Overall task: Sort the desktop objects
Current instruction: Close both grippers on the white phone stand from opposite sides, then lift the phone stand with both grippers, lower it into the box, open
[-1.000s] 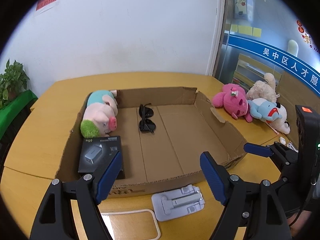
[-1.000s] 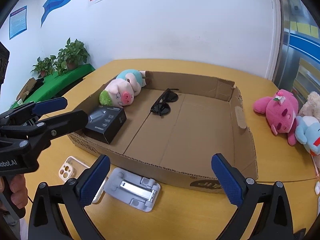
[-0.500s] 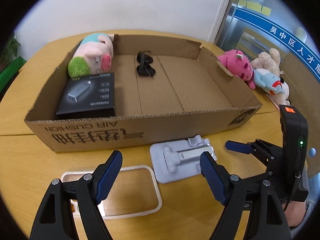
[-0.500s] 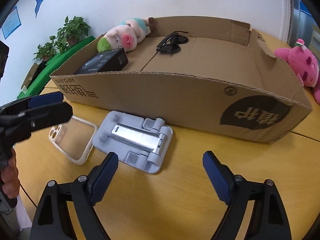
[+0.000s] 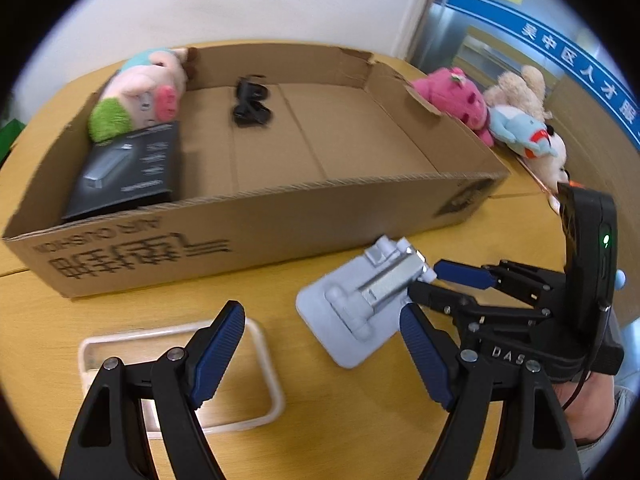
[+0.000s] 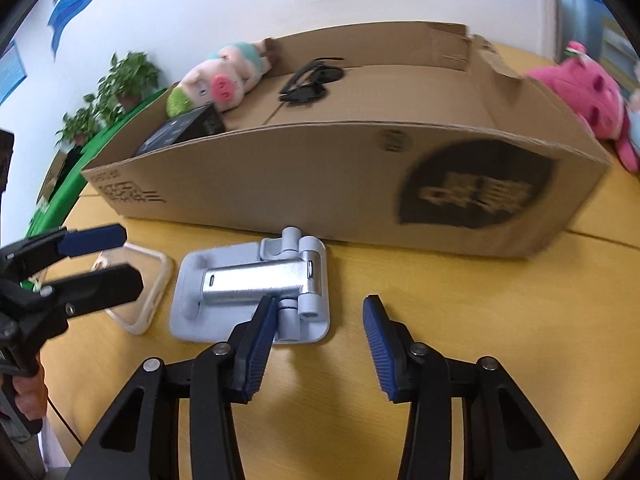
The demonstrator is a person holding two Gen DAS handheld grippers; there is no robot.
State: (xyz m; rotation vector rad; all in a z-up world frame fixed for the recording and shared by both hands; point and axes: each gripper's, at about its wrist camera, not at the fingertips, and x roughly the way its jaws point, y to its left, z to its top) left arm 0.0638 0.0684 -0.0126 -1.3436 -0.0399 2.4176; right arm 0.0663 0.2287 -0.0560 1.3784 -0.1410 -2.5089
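Grippers (image 6: 318,338) agape nr phone stand (image 6: 256,292)

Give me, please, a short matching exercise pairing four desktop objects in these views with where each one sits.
1. sunglasses
2. phone stand
3. clear phone case
4. pink plush toy

A. on the table under the left gripper
B. on the box floor
C. outside the box's right wall
D. on the table by the right gripper

Pairs: 1-B, 2-D, 3-A, 4-C

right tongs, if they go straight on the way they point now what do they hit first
Probably the near wall of the cardboard box; the right tongs are open, with the grey phone stand at their left pad. Depth is uncertain.
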